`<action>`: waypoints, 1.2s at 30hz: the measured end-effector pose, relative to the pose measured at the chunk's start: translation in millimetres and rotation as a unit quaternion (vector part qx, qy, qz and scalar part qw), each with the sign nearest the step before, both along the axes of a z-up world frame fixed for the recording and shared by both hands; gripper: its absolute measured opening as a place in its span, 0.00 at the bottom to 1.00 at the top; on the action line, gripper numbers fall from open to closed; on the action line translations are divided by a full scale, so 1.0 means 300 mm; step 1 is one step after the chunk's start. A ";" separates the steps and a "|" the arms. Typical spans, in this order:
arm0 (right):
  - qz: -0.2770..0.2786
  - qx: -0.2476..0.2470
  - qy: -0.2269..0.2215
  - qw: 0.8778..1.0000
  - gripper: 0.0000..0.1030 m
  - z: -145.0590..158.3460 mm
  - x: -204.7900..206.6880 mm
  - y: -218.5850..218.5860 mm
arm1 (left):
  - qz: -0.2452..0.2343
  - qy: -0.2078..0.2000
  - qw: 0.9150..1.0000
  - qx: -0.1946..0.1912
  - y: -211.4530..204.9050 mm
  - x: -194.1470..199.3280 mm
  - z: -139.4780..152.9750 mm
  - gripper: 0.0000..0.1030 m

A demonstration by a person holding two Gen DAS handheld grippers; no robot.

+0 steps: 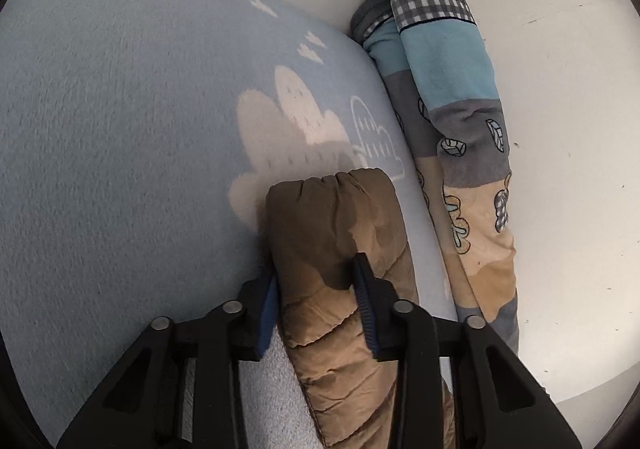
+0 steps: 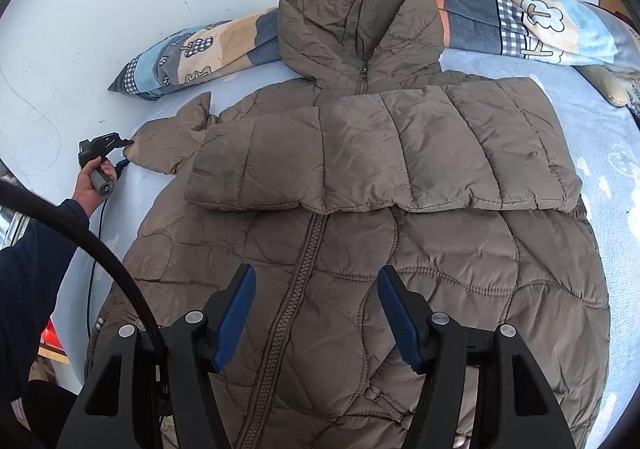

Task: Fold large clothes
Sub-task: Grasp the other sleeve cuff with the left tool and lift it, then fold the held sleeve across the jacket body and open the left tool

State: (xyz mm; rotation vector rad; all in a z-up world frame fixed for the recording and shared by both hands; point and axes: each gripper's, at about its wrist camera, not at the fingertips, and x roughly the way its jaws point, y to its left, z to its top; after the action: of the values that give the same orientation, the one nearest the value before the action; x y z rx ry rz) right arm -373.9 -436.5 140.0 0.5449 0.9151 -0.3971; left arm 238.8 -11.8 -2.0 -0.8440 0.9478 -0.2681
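Observation:
A brown quilted hooded jacket (image 2: 360, 241) lies front up on a light blue blanket (image 2: 600, 117), zipper toward me. One sleeve (image 2: 384, 153) is folded across the chest. The other sleeve (image 2: 172, 141) sticks out to the left. My left gripper (image 1: 318, 291) is shut on the cuff of that sleeve (image 1: 336, 225); it also shows in the right wrist view (image 2: 122, 153), held by a hand. My right gripper (image 2: 316, 309) is open and empty, hovering above the jacket's lower front near the zipper.
A rolled patterned blanket (image 2: 208, 49) in blue, grey and tan lies along the white wall (image 2: 100, 9) behind the jacket; it also shows in the left wrist view (image 1: 460, 121). The light blue blanket has white cloud prints (image 1: 288, 129). A black cable (image 2: 92, 233) crosses the left.

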 end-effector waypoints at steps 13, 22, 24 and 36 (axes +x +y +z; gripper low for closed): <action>-0.082 0.011 -0.036 0.996 0.66 0.055 -0.089 -0.096 | -0.043 -0.093 0.995 0.012 0.003 -0.150 0.325 0.12; -0.138 -0.004 -0.073 0.988 0.66 0.162 -0.184 -0.171 | -0.070 -0.158 0.985 0.012 -0.041 -0.357 0.706 0.11; -0.148 -0.011 -0.078 0.986 0.66 0.187 -0.206 -0.186 | -0.078 -0.175 0.981 0.004 -0.064 -0.419 0.796 0.11; -0.221 -0.031 -0.143 0.964 0.66 0.298 -0.406 -0.287 | -0.202 -0.263 0.943 0.006 -0.453 -0.905 1.183 0.12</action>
State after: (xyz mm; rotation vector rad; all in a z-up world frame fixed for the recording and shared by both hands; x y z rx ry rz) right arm -495.6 -522.7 229.5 0.7290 0.4965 -0.7271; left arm -32.6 -147.7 353.0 -0.5149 0.6046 -0.8020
